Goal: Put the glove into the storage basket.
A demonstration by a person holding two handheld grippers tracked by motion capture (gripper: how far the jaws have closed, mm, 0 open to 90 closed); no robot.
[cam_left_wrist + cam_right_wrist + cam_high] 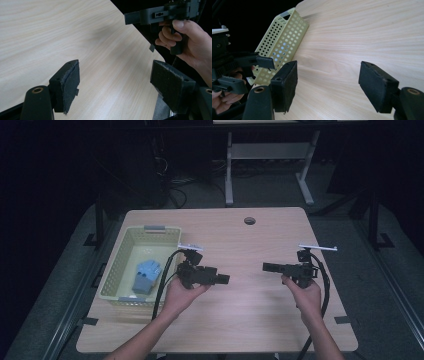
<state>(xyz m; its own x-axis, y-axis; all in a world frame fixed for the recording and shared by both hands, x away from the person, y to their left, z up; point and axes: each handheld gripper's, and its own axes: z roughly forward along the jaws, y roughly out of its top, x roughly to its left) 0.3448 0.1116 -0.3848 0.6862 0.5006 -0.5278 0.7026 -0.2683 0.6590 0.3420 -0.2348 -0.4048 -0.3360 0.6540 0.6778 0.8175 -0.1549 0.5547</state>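
A person's hands hold both grippers over the wooden table, pointed at each other across a gap. In the high view my left gripper points right and my right gripper points left. The left gripper view has my left gripper open, its pads wide apart over bare wood, with the right gripper and its hand at the top right. The right gripper view has my right gripper open with nothing between the pads, and the left gripper at the left edge.
A pale yellow perforated basket stands on the table's left side, also seen as the basket from the right gripper. A blue folded thing lies in it. A round cable hole is near the far edge. Desk legs stand behind.
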